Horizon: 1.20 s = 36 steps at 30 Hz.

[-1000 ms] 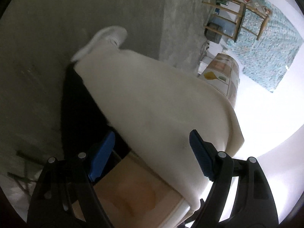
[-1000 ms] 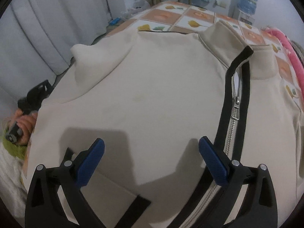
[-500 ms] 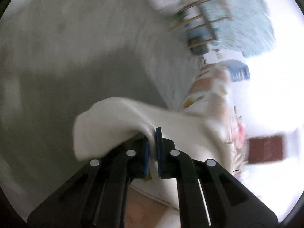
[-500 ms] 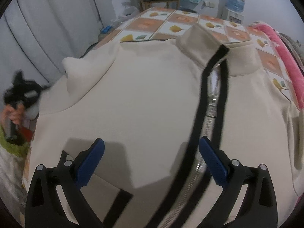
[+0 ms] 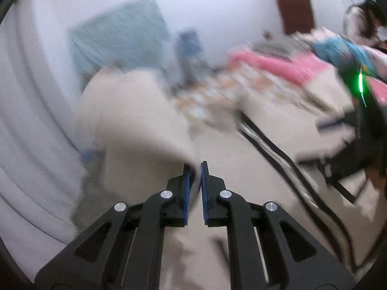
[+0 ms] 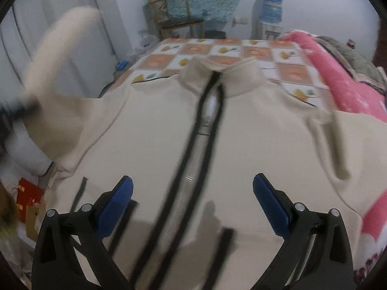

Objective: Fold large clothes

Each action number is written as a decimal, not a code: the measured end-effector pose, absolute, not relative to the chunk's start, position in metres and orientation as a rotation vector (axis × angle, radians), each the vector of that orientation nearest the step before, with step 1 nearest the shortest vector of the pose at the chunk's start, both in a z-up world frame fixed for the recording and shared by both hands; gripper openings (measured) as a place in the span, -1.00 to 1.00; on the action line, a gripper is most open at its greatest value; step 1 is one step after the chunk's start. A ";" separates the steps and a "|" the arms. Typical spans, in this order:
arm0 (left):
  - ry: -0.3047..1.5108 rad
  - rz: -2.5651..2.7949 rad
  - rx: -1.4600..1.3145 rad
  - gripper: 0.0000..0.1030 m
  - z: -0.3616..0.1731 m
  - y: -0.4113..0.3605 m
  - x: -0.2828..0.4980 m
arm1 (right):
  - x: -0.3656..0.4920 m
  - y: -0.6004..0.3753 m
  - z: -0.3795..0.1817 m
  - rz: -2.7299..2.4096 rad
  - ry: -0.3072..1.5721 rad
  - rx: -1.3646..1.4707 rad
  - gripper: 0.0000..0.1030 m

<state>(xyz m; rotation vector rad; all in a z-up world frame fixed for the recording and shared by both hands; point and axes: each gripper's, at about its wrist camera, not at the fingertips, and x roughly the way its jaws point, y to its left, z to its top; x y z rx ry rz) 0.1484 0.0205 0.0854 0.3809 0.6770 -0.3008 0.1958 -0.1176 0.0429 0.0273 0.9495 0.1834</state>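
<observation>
1. One fold is under way, I judge, and nothing is finished: the cream jacket [image 6: 241, 130] lies front up and spread across the patterned bedspread [image 6: 217, 50], body unfolded.
2. My left gripper [image 5: 194, 169] has just eased its jaws a little; they stand nearly together, pinching the sleeve [image 5: 135, 120], which arcs up off the bed at the jacket's left side.
3. My right gripper [image 6: 193, 188] hangs over the hem, jaws wide apart, holding nothing.
4. The zipper [image 6: 200, 130] marks the long axis: collar [image 6: 241, 77] away from me, hem nearest.
5. Left to do: lay both sleeves in, then fold the body.
</observation>
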 end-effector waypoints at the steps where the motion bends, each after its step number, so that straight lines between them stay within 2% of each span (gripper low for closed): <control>1: 0.718 -0.305 0.374 -0.67 0.071 0.016 0.148 | 0.190 -0.126 0.044 0.169 0.949 0.031 0.88; 3: 0.808 -0.288 0.340 -0.36 0.035 0.015 0.153 | 0.182 -0.141 0.043 0.150 0.961 0.034 0.88; 6: 0.866 -0.269 0.219 -0.27 0.011 0.034 0.149 | 0.174 -0.159 0.041 0.126 0.986 0.024 0.87; 9: 0.847 -0.339 0.068 -0.11 0.018 0.056 0.138 | 0.170 -0.171 0.042 0.126 1.001 0.020 0.87; 14: 0.758 -0.389 -0.101 -0.11 0.041 0.084 0.127 | 0.189 -0.178 0.047 0.206 1.034 0.134 0.87; 20: 0.720 -0.350 -0.228 -0.15 0.029 0.088 0.148 | 0.240 -0.181 0.049 0.234 1.027 0.295 0.87; 23: 0.756 -0.283 -0.238 -0.18 0.016 0.087 0.163 | 0.269 -0.181 0.042 0.203 1.046 0.327 0.71; 25: 0.797 -0.242 -0.245 -0.32 0.004 0.088 0.174 | 0.289 -0.175 0.037 0.177 1.058 0.310 0.63; 29: 0.857 -0.201 -0.211 -0.36 -0.015 0.087 0.181 | 0.318 -0.163 0.021 0.120 1.090 0.228 0.41; 31: 0.866 -0.211 -0.188 -0.36 -0.020 0.085 0.178 | 0.323 -0.159 0.011 0.124 1.125 0.195 0.23; 33: 0.871 -0.214 -0.153 -0.36 -0.021 0.082 0.173 | 0.319 -0.154 0.005 0.149 1.156 0.172 -0.04; 36: 0.879 -0.215 -0.130 -0.36 -0.023 0.080 0.168 | 0.298 -0.153 0.008 0.174 1.145 0.124 -0.09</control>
